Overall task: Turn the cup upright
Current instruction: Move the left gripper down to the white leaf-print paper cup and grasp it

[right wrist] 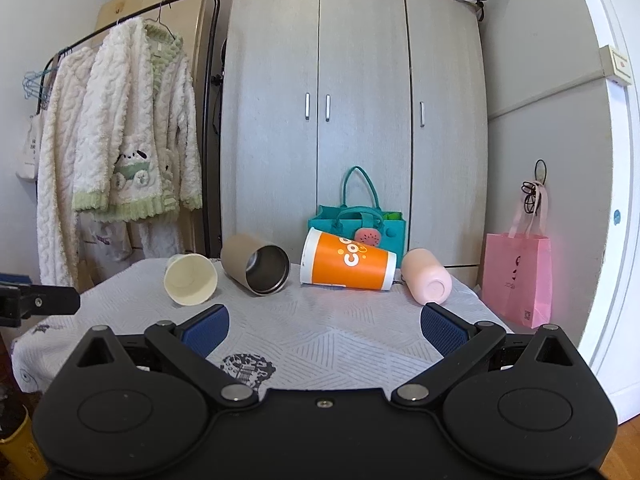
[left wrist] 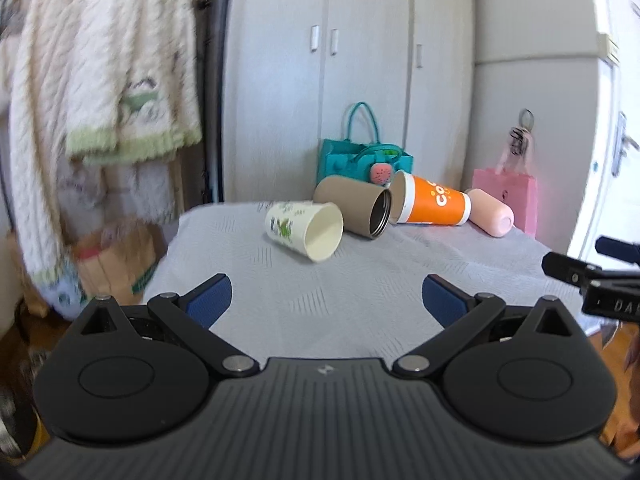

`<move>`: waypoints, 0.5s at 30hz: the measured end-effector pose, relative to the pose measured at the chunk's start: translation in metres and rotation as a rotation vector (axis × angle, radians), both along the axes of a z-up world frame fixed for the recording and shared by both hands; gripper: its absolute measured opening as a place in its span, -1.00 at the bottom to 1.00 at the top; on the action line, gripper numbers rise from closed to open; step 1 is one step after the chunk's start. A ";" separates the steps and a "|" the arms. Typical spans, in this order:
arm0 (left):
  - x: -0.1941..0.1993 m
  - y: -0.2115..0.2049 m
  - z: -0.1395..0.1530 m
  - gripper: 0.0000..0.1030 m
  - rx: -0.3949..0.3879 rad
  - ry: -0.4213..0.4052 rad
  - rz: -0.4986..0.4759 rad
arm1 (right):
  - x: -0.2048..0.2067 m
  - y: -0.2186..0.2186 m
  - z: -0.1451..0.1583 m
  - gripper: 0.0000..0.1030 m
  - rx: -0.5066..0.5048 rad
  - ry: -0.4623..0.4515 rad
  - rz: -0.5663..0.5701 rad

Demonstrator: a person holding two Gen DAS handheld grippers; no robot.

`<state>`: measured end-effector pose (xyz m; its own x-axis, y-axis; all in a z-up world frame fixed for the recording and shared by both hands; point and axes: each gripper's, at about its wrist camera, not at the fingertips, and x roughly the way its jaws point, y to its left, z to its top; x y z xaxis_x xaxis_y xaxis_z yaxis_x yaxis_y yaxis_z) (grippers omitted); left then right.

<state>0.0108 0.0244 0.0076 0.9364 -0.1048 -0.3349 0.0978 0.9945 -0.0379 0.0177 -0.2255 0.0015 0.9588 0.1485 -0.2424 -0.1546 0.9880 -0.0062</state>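
Observation:
Several cups lie on their sides at the far end of a small table with a grey patterned cloth (left wrist: 360, 280) (right wrist: 340, 332). From left: a white paper cup with green print (left wrist: 304, 230) (right wrist: 190, 279), a tan metal tumbler (left wrist: 354, 205) (right wrist: 256, 268), an orange and white cup (left wrist: 434, 200) (right wrist: 348, 266), and a pink cup (left wrist: 490, 212) (right wrist: 426, 282). My left gripper (left wrist: 326, 300) is open and empty, short of the paper cup. My right gripper (right wrist: 325, 326) is open and empty, short of the cups. Its tip shows at the right edge of the left wrist view (left wrist: 592, 276).
A teal bag (left wrist: 362, 156) (right wrist: 360, 224) stands behind the cups. A pink bag (left wrist: 508, 192) (right wrist: 518, 276) hangs at the right. A clothes rack with fluffy robes (left wrist: 100, 80) (right wrist: 120, 160) stands left of the table. A grey wardrobe (right wrist: 360, 120) is behind.

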 end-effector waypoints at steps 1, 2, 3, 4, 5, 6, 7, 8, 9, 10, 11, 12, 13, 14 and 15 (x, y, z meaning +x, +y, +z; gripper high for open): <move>0.003 0.003 0.003 1.00 0.025 -0.004 -0.027 | 0.002 -0.001 0.001 1.00 0.010 0.004 0.006; 0.007 0.005 0.006 1.00 0.050 -0.003 -0.049 | 0.004 -0.001 0.001 1.00 0.018 -0.001 0.013; 0.011 0.008 0.009 1.00 0.080 0.000 -0.071 | 0.006 -0.001 0.002 1.00 0.020 -0.004 0.022; 0.015 0.010 0.011 1.00 0.110 0.002 -0.093 | 0.009 -0.001 0.003 1.00 0.023 -0.004 0.030; 0.022 0.014 0.013 1.00 0.145 0.007 -0.124 | 0.010 -0.001 0.004 1.00 0.024 -0.009 0.034; 0.026 0.015 0.014 1.00 0.171 0.008 -0.151 | 0.013 0.000 0.005 1.00 0.023 -0.018 0.036; 0.033 0.019 0.015 1.00 0.205 0.006 -0.180 | 0.017 0.001 0.005 1.00 0.031 -0.014 0.038; 0.038 0.021 0.016 1.00 0.233 0.006 -0.198 | 0.021 0.001 0.004 1.00 0.039 -0.004 0.037; 0.046 0.024 0.017 1.00 0.267 0.011 -0.222 | 0.023 0.001 0.003 1.00 0.054 0.009 0.034; 0.052 0.027 0.017 1.00 0.296 0.017 -0.240 | 0.027 0.002 0.002 1.00 0.062 0.021 0.030; 0.060 0.030 0.017 1.00 0.328 0.026 -0.255 | 0.031 0.002 0.000 1.00 0.071 0.037 0.025; 0.067 0.033 0.017 1.00 0.353 0.039 -0.271 | 0.035 0.004 -0.001 1.00 0.068 0.046 0.020; 0.074 0.036 0.016 1.00 0.382 0.052 -0.286 | 0.040 0.006 -0.001 1.00 0.061 0.056 0.014; 0.082 0.039 0.015 1.00 0.411 0.064 -0.299 | 0.042 0.007 -0.001 1.00 0.070 0.079 0.010; 0.090 0.042 0.014 1.00 0.439 0.075 -0.317 | 0.046 0.010 0.000 1.00 0.062 0.082 0.006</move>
<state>0.1005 0.0659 0.0220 0.8537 -0.2131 -0.4752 0.4080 0.8407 0.3561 0.0637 -0.2159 0.0013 0.9350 0.1717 -0.3104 -0.1583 0.9851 0.0680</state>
